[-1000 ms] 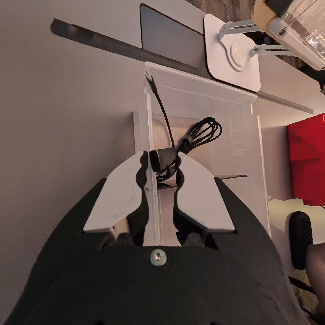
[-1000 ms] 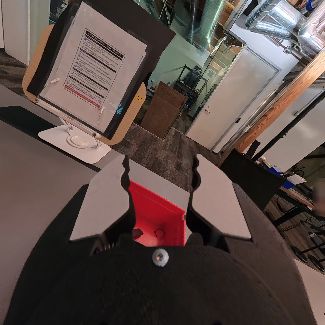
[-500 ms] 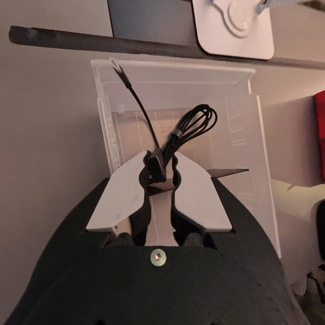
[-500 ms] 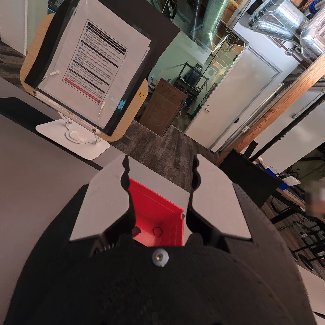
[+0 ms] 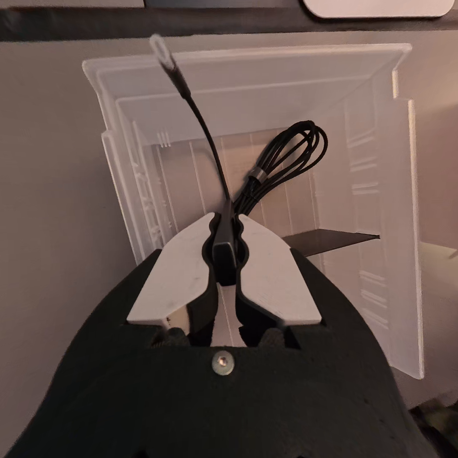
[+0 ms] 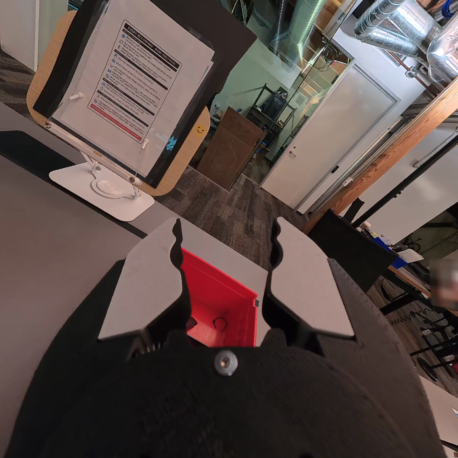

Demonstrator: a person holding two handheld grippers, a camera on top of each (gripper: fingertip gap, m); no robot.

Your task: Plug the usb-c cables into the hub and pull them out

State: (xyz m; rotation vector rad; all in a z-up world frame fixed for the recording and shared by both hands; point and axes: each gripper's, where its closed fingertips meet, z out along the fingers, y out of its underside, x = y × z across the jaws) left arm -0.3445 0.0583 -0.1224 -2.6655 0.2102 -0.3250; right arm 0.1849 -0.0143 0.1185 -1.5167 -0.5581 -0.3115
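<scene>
Left wrist view is showing my left tongs [image 5: 225, 223] clenching the hub [image 5: 224, 257], a small dark grey slab pinched on its flat sides between the white fingers [image 5: 183, 267]. Its short tail cable [image 5: 210, 148] is arcing up and ahead of the tips, ending in a silvery plug [image 5: 162, 53] out past the far rim of the clear plastic bin [image 5: 396, 223]. I'm reading the hub as light and rigid, a bit slick on those smooth faces, so the grip is belonging on the body, never on that springy tail, which looks likely to flex and whip about.

Just ahead and right of the tips, the bundled usb-c cable [image 5: 285, 168] is lying coiled in the bin, cinched by a grey band [image 5: 256, 173]. Soft and floppy, I'd say; I'd be taking it by a stiff plug end, though I can't make out where those ends are.

Over on the right wrist view, my right tongs [image 6: 225, 238] are hanging released, holding nothing, above a red bin [image 6: 223, 285] with a small dark wire loop [image 6: 220, 323] on its floor. A document stand [image 6: 104, 190] is sitting ahead and left, well apart. The clear bin's walls are what's crowding any reach for the coil.
</scene>
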